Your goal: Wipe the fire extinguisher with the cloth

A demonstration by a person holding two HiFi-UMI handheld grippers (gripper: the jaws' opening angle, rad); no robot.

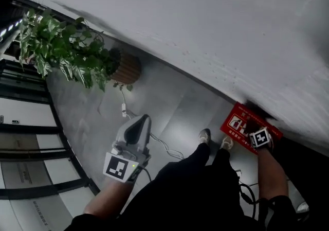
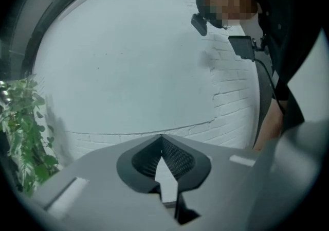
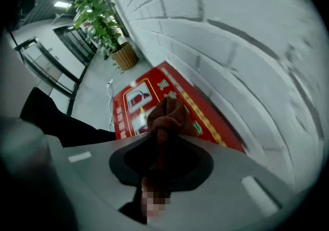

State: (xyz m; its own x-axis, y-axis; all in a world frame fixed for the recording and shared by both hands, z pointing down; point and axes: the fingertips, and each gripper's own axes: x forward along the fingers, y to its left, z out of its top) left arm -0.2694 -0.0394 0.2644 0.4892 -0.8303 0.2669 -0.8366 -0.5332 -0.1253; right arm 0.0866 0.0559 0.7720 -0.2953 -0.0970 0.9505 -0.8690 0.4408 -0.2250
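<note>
My cloth (image 3: 167,115) over the box (image 1: 236,121) at the wall (image 1: 205,29) by my shoes (image 1: 204,135), potted plant (image 1: 72,57) well to its left

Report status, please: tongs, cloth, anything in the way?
Left tongs shut, empty. Right tongs shut on cloth, over red panel. Extinguisher itself not in view. No obstacle seen.

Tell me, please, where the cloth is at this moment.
In the right gripper view, the brown cloth is clamped in the jaws of the right gripper, bunched over the red fire extinguisher box beside the white brick wall.
</note>
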